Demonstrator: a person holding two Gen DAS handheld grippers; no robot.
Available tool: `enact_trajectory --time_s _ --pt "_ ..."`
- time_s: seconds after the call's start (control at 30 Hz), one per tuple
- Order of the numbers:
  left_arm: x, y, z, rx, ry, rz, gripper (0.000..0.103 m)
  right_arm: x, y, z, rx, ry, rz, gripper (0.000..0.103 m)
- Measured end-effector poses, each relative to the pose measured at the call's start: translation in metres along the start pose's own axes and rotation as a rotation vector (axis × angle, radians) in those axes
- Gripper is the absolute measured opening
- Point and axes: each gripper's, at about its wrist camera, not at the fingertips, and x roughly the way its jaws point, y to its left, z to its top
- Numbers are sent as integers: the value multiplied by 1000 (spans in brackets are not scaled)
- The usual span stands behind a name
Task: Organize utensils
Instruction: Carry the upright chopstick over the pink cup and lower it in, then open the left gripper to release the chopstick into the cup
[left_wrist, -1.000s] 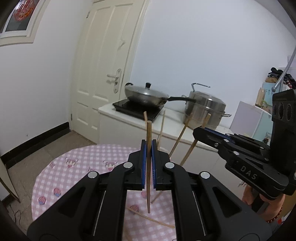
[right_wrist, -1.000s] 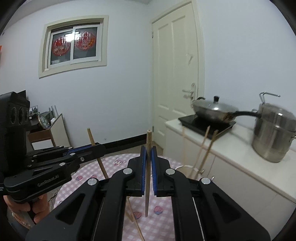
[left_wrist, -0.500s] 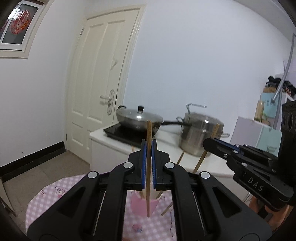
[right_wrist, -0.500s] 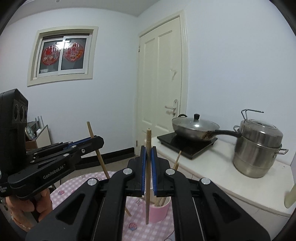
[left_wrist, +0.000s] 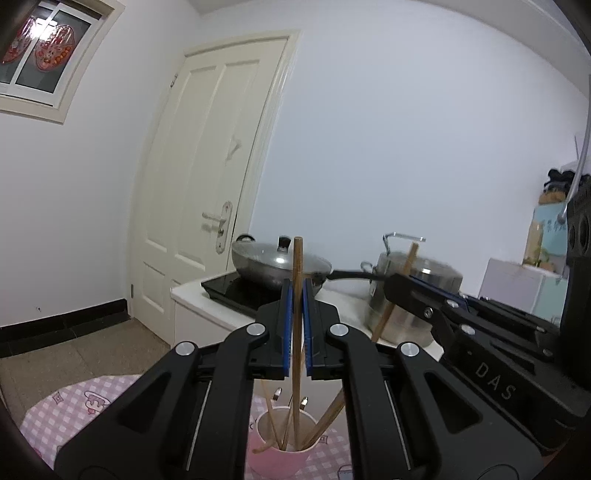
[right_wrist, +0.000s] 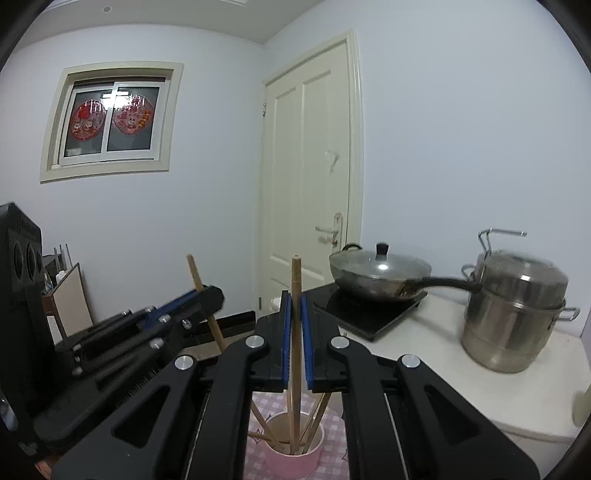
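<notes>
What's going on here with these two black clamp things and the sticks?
A person is tidying chopsticks into a pink cup on a checked tablecloth. The left gripper pinches one upright chopstick, its lower end dipping into the cup. The right gripper holds another chopstick the same way. Several chopsticks already lean inside.

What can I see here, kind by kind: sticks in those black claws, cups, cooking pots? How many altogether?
Light wooden chopsticks held upright: 2
Pink round cups: 1
Steel cooking vessels: 2 (lidded wok, stacked steamer pot)
Total: 5
</notes>
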Motion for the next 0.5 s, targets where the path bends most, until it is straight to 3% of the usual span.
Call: enact_trajectory --time_s 0.5 --pt "28 -3 -39 81 124 27 6 18 -5 -26 21 100 2 4"
